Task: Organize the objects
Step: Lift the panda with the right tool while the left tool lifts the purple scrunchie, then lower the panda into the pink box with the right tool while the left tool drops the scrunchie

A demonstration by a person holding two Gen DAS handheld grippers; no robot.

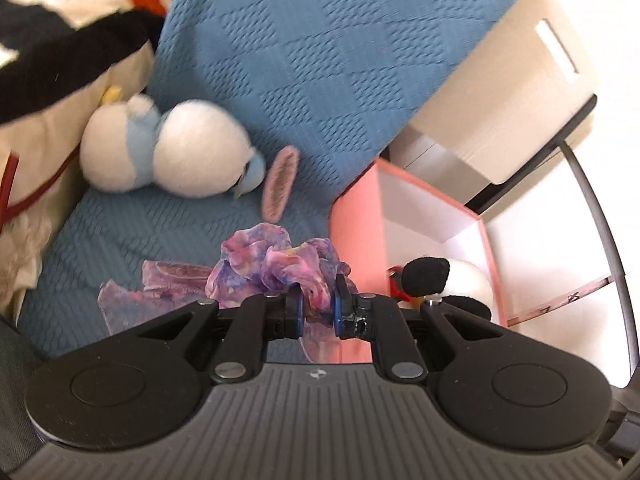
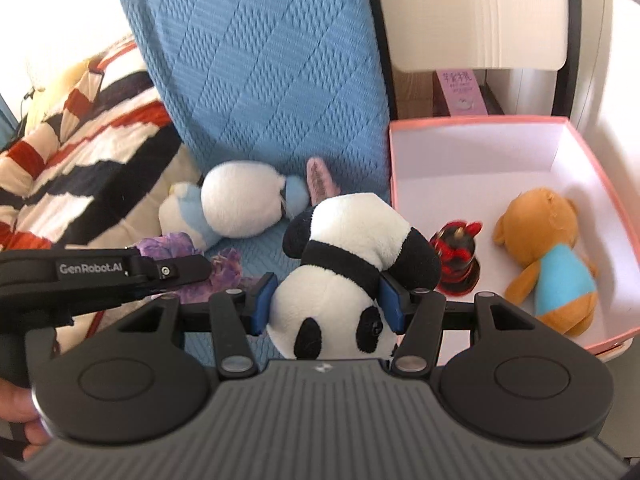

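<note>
Stowed in pink box (image 2: 600, 168): brown bear (image 2: 548, 256), red-black figurine (image 2: 458, 258).
In transit: panda plush (image 2: 352, 264), pinched by right tool (image 2: 326, 300); purple scrunchie (image 1: 280, 268), clamped tight in left tool (image 1: 318, 308).
Outstanding on blue sofa (image 2: 260, 60), at ten o'clock of the panda: white-blue plush (image 2: 232, 208), pink clip (image 2: 320, 178).

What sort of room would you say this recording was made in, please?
Probably a bedroom or living room at home: a blue textured cover over soft furniture, a striped knitted blanket, plush toys such as the white and blue one, and a pink storage box beside it.
</note>
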